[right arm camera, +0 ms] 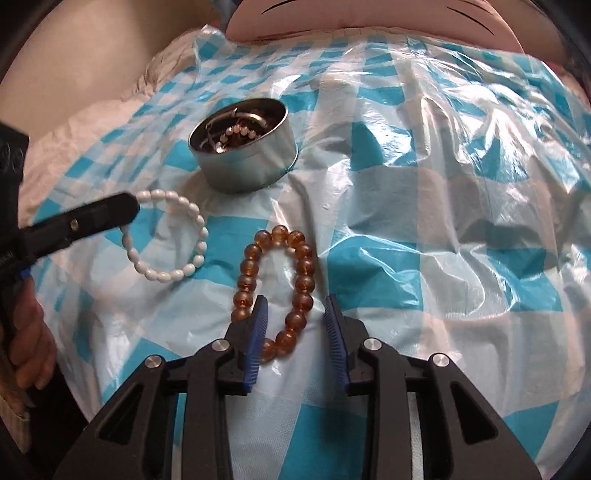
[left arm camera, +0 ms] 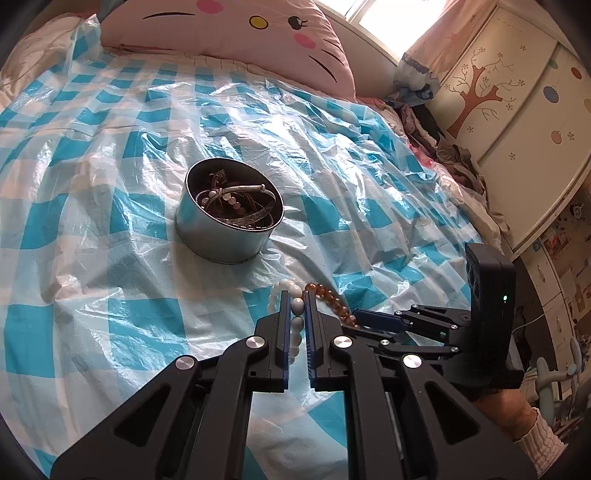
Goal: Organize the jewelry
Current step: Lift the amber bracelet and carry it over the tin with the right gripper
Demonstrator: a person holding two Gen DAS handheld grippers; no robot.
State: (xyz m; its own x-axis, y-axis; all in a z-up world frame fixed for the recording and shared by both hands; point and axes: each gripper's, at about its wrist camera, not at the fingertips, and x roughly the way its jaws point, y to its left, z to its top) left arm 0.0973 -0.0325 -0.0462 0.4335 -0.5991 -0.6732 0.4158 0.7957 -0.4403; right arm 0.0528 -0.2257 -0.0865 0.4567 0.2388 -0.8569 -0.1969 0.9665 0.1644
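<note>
On blue-checked plastic sheet (right arm camera: pixel 424 206), near metal tin (right arm camera: pixel 243 147): left gripper (left arm camera: pixel 296 299) clamped on white bracelet (right arm camera: pixel 173 236); right gripper (right arm camera: pixel 295 310) spread wide, straddling amber bracelet (right arm camera: pixel 275 288).

We see the tin (right arm camera: pixel 243 155) standing on the plastic sheet (right arm camera: pixel 424 229), with bracelets (left arm camera: pixel 236 206) inside it and the pillow (left arm camera: pixel 229 26) behind it. Before the tin lie two bead bracelets side by side, the oval-bead bracelet (right arm camera: pixel 168 236) to the left and the round-bead bracelet (right arm camera: pixel 275 291) to its right, nearer us
</note>
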